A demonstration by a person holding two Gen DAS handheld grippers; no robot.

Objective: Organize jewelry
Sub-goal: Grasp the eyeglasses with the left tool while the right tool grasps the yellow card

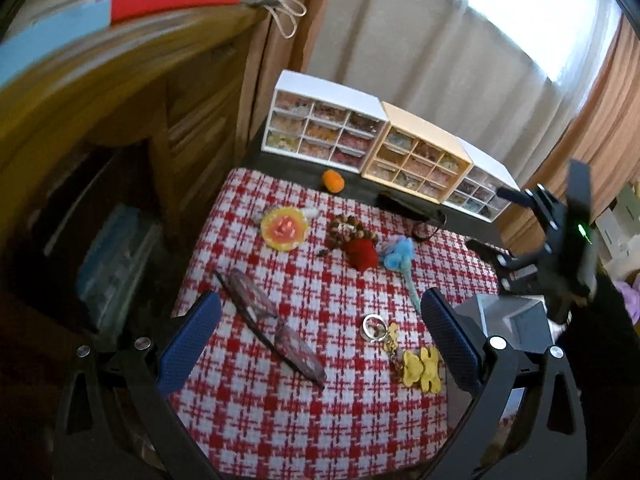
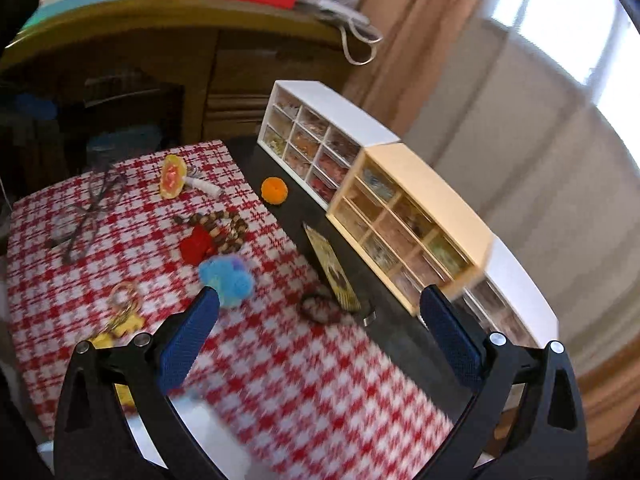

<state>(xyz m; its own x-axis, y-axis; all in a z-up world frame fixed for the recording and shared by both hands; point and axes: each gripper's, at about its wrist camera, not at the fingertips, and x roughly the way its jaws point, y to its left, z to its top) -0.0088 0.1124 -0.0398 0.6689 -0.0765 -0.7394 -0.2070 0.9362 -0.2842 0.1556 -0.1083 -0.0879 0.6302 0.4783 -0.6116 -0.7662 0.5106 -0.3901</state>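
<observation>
Trinkets lie on a red-and-white checked cloth (image 1: 280, 412): a yellow charm keyring (image 1: 416, 364), a brown bead bracelet (image 1: 350, 230) by a red pouch (image 1: 362, 254), a blue fuzzy toy (image 1: 398, 254), a yellow-orange disc (image 1: 284, 228) and an orange ball (image 1: 333, 180). My left gripper (image 1: 320, 340) is open and empty above the cloth, with the keyring between its fingers. My right gripper (image 2: 320, 332) is open and empty, over the cloth near the blue toy (image 2: 228, 278). The right gripper also shows in the left wrist view (image 1: 560, 240) at the right edge.
Three small drawer cabinets stand along the back: white (image 1: 320, 124), cream (image 1: 416, 156), white (image 1: 480, 192). Eyeglasses (image 1: 268, 320) lie on the cloth's left. A grey open box (image 1: 508, 320) sits at the right. A wooden cupboard (image 1: 120, 120) stands to the left. A dark card (image 2: 332, 268) lies by the cabinets.
</observation>
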